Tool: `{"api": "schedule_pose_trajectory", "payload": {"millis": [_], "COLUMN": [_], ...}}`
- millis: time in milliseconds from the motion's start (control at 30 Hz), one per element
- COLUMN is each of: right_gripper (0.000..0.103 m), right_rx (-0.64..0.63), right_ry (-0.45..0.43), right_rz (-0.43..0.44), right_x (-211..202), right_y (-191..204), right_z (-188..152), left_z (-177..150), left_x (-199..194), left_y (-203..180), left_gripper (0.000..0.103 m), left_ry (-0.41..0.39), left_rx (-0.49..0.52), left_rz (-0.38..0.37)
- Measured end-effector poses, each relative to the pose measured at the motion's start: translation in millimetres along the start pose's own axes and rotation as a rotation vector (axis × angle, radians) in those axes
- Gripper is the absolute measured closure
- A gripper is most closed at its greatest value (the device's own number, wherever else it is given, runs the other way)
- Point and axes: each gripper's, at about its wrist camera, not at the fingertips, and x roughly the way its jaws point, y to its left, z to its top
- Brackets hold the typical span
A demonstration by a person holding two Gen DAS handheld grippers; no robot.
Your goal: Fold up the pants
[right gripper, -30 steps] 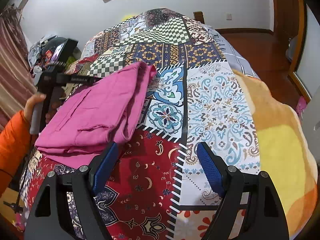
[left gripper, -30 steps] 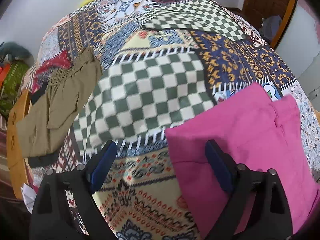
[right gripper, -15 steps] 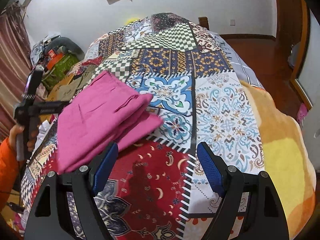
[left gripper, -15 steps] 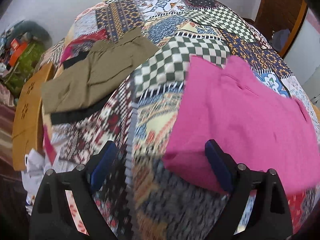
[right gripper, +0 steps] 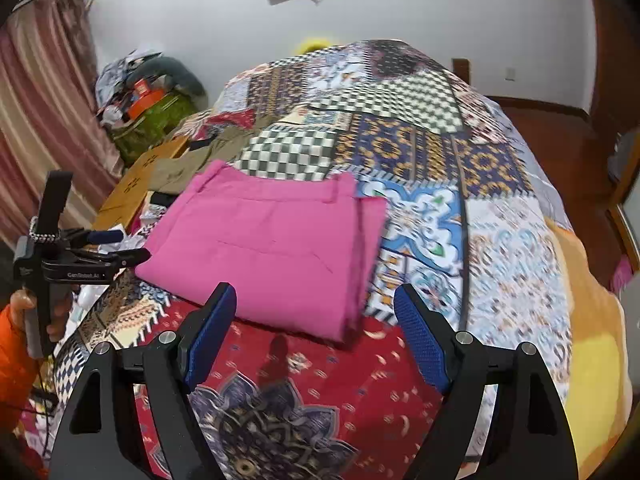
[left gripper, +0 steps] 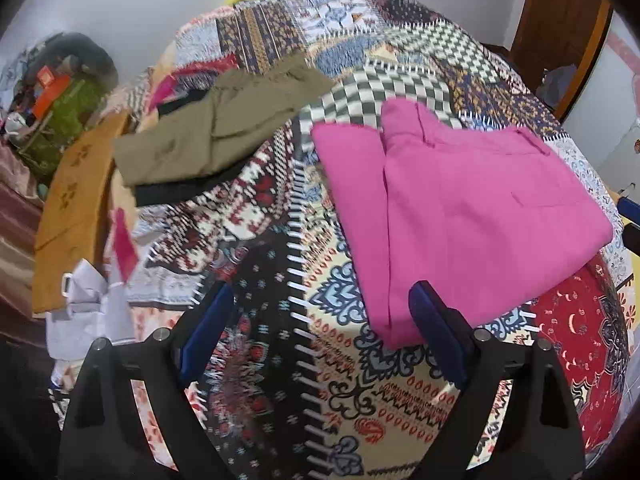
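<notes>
You are holding the left gripper (left gripper: 320,324) and right gripper (right gripper: 316,320) spread wide and empty while the pink pants (right gripper: 272,244) are lying folded on the patchwork quilt (right gripper: 500,240); soft, light, limp cloth, so you should be pinching a stacked edge

We see black gripper (right gripper: 316,330) arms, blue textured pads (right gripper: 420,338), silver screws, orange sleeve (right gripper: 14,356) lower left, bare-skinned hand (right gripper: 44,312)
</notes>
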Motion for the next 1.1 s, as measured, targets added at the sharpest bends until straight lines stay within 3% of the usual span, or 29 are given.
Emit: {"api": "schedule_pose_trajectory", "payload": {"millis": [267,333,433,567,733,933,1100], "right_gripper": [0.024,0.026,0.031,0.047,0.05,0.053,0.052], "right_rx": [-0.1,-0.13,-0.154,-0.175,-0.19,-0.202,-0.193], "right_ry": [-0.004,0.0,0.012,0.048,0.127,0.118,0.102], "right_rz": [0.04,0.052,0.074,0.086,0.081,0.051,0.014], "right_x": [22,30,42,62,89,77,58], "right_y": [27,34,39,42,40,34,24], "right_z": [25,32,40,45,35,23,7], "left_z": [32,43,55,65,55,35,22], "left_x": [-27,-26,-19,-1,36,28,19], "left_y": [-19,-30,-45,-61,-65,-56,-49], "left_gripper": [0.016,0.03,0.042,0.057,0.057,0.053,0.047], "left_ry": [-0.113,-0.122,-0.128,-0.106,-0.038,-0.088,-0.104], "left_rx": [0.021,0.036,0.06,0.092,0.114,0.154,0.159], "left_rz": [-0.133,-0.148,-0.172,-0.185,-0.157,-0.176,-0.122]}}
